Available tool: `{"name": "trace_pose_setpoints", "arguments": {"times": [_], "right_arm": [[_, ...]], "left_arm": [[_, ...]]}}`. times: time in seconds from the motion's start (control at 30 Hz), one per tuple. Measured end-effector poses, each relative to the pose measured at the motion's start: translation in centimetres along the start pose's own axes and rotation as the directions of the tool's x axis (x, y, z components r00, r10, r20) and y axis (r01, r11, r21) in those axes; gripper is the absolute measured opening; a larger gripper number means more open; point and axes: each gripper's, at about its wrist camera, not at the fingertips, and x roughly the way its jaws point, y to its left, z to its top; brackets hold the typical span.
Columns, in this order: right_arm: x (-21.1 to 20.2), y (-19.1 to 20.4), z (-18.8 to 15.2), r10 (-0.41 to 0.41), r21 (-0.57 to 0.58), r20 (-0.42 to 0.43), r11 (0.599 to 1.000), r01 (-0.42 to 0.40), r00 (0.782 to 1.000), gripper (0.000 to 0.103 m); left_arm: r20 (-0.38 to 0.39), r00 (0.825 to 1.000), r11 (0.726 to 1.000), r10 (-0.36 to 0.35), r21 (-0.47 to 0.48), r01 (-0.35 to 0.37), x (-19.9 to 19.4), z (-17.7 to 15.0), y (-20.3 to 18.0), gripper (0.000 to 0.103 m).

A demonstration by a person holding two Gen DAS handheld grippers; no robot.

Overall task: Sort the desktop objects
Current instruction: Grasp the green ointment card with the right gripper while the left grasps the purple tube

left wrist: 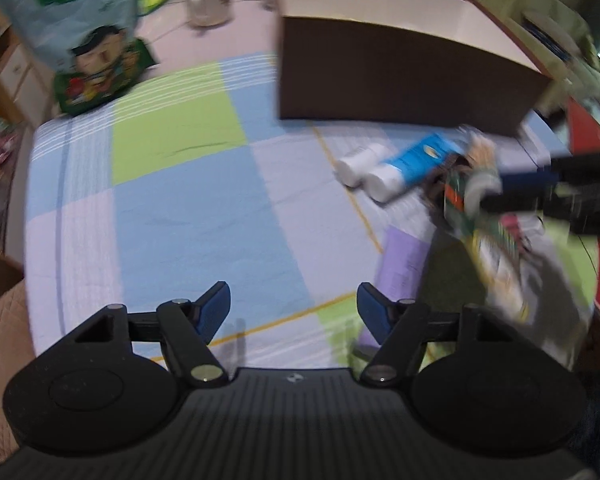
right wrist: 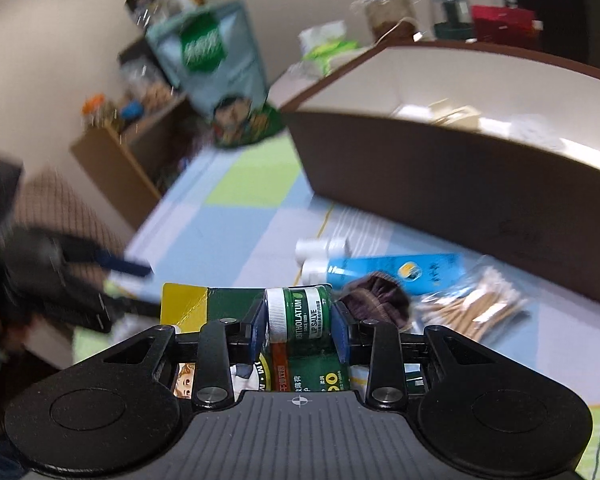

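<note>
Between my right gripper's (right wrist: 299, 326) 2 blue pads sits a small green lip-salve jar with a white lid (right wrist: 298, 314) on its printed card — clamped, raised over the checked cloth (right wrist: 244, 220) near the brown open box (right wrist: 440, 168). My left gripper (left wrist: 294, 312) hangs spread apart — holding nothing.

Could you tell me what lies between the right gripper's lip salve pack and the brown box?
In the right wrist view, a blue tube with white caps and a dark brown scrunchie lie on the checked cloth before the brown box.
</note>
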Motion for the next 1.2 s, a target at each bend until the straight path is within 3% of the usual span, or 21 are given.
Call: {"name": "trace_pose_setpoints", "arguments": {"times": [0.13, 0.3, 0.4, 0.5, 0.73, 1.2], "right_arm": [[-1.9, -0.7, 0.4, -0.014, 0.033, 0.038, 0.999, 0.013, 0.999, 0.034], [-3.2, -1.6, 0.5, -0.047, 0.062, 0.053, 0.997, 0.044, 0.997, 0.034], [-4.0, -2.1, 0.3, -0.067, 0.077, 0.053, 0.995, 0.063, 0.996, 0.034], [-4.7, -2.7, -0.2, -0.083, 0.093, 0.051, 0.993, 0.078, 0.995, 0.034], [-5.8, -3.9, -0.8, -0.096, 0.099, 0.035, 0.991, 0.092, 0.995, 0.034], [-7.8, -4.6, 2.4, -0.073, -0.084, 0.03, 0.994, 0.076, 0.997, 0.034]], "left_arm": [[-0.025, 0.998, 0.992, -0.061, 0.111, 0.063, 1.3, -0.3, -2.8, 0.062], [-0.061, 0.993, 0.972, -0.103, 0.205, 0.114, 3.7, -0.4, -5.8, 0.049], [-0.076, 0.992, 0.962, -0.102, 0.246, 0.117, 4.9, -0.5, -6.5, 0.042], [-0.093, 0.992, 0.953, -0.088, 0.282, 0.111, 5.7, -0.7, -6.8, 0.028], [-0.087, 0.992, 0.955, -0.092, 0.276, 0.113, 5.4, -0.7, -6.7, 0.027], [0.087, 0.993, 0.964, -0.083, 0.26, 0.057, -2.5, 4.7, -5.7, 0.027]]}}
